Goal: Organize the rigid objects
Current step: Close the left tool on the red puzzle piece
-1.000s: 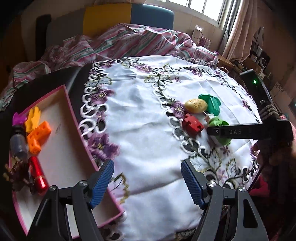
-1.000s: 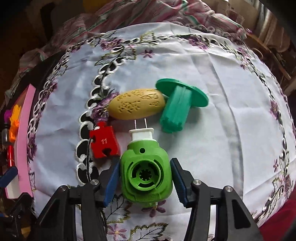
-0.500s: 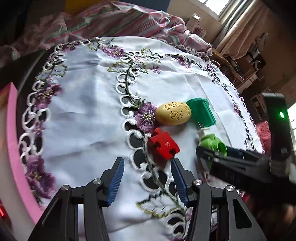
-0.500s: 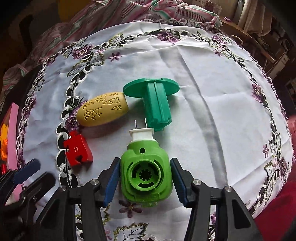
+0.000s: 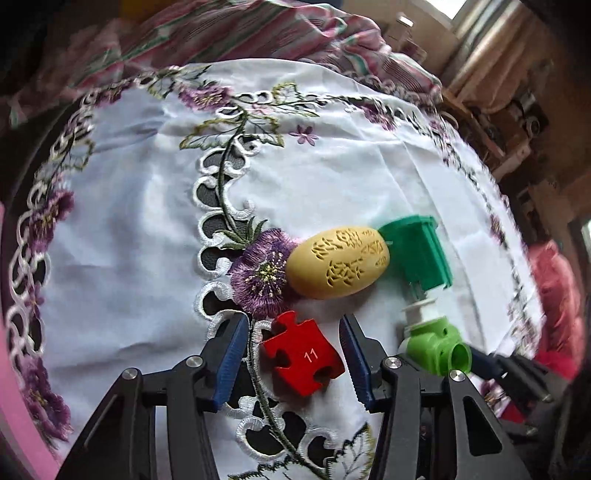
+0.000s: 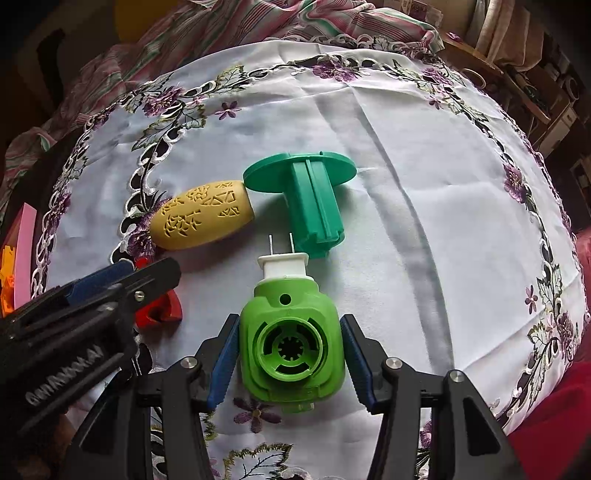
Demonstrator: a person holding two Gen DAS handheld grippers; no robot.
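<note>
A red puzzle-piece block marked 11 [image 5: 301, 356] lies on the embroidered white tablecloth between the open jaws of my left gripper [image 5: 291, 354], with gaps on both sides. In the right wrist view only a part of the red block [image 6: 159, 308] shows behind the left gripper. My right gripper [image 6: 286, 354] is shut on a light green plug-in device [image 6: 291, 341] with a white two-pin plug; it also shows in the left wrist view [image 5: 437, 345]. A yellow carved egg [image 5: 338, 267] [image 6: 203, 218] and a dark green flanged spool [image 5: 417, 253] [image 6: 310, 197] lie just beyond.
A pink tray edge [image 6: 24, 254] with orange pieces [image 6: 7, 280] shows at the far left. Striped bedding [image 6: 240, 22] lies behind the table. Furniture and curtains stand at the right. The tablecloth edge drops off near the right.
My left gripper has moved right from the pink tray and forward until its open jaws straddle the red block. The right gripper keeps holding the green device and has shifted slightly.
</note>
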